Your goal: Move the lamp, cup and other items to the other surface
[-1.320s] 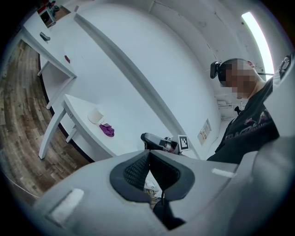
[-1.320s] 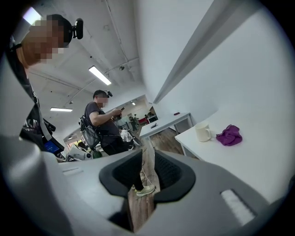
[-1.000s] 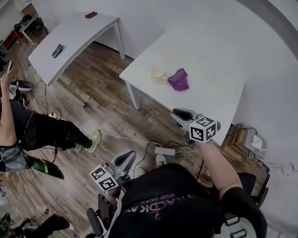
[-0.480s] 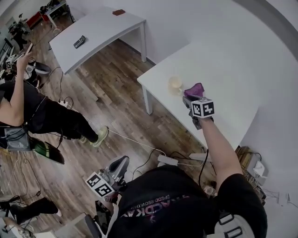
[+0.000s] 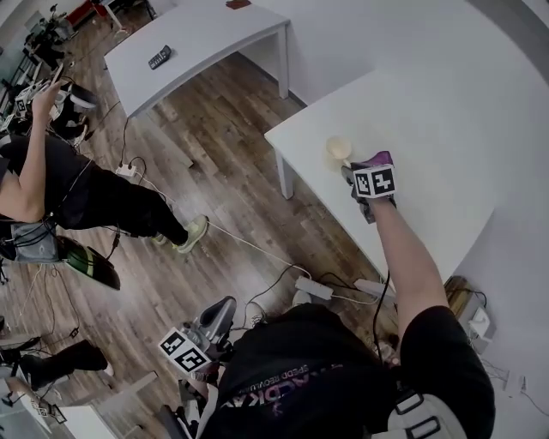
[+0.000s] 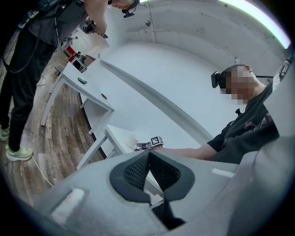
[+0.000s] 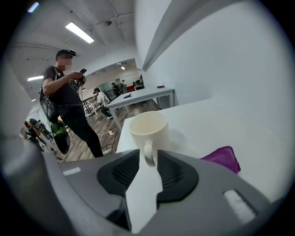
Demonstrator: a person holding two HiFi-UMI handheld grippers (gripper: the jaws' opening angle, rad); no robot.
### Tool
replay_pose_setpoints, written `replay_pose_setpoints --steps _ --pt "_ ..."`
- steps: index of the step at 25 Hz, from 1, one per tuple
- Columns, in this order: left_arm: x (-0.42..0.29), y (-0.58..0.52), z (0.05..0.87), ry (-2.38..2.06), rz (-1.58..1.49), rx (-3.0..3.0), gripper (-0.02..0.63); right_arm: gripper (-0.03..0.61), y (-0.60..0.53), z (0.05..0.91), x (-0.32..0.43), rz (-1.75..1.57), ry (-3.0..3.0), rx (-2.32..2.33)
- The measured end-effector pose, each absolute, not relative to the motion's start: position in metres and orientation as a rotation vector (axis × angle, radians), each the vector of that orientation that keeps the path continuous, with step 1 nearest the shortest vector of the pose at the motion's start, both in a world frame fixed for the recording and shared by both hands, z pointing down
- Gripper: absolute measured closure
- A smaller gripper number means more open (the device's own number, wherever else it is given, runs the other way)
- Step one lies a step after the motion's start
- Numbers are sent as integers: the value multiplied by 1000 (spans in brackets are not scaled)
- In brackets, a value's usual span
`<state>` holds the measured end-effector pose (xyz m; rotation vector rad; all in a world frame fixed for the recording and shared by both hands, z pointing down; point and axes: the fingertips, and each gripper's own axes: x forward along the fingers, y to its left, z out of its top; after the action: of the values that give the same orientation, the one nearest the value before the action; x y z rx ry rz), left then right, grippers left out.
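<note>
A cream cup (image 5: 339, 150) stands near the front-left corner of the near white table (image 5: 429, 129), with a purple cloth (image 5: 380, 159) just right of it. My right gripper (image 5: 352, 173) reaches over the table, right behind the cup. In the right gripper view the cup (image 7: 148, 130) stands upright, and its handle sits at the mouth of my right gripper (image 7: 148, 157). The jaws have just been opening and the pads do not press on the handle. The purple cloth (image 7: 222, 159) lies to the right. My left gripper (image 5: 221, 313) hangs low by my body; its jaws (image 6: 148, 156) are shut and empty.
A second white table (image 5: 197, 34) stands farther off with a dark remote (image 5: 159, 57) and a small reddish thing (image 5: 238, 3) on it. A person (image 5: 51, 189) stands on the wooden floor at left. Cables and a power strip (image 5: 313, 287) lie by the near table's leg.
My right gripper has swung forward and down from beside my body to just behind the cup. The view has shifted toward the near table. My left gripper stays low.
</note>
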<state>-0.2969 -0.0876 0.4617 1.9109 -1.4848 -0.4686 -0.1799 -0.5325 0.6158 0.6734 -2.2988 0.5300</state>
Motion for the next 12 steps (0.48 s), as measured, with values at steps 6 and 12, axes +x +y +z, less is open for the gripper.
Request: replay_pose_setpoints --steps 6,12 --pt "-291 -87 466 -1498 -483 1864 618 457 -538 630 -191 472 -2275 622" --pt "-295 -90 466 -1507 -537 1836 618 501 -543 634 -194 469 -2276 630"
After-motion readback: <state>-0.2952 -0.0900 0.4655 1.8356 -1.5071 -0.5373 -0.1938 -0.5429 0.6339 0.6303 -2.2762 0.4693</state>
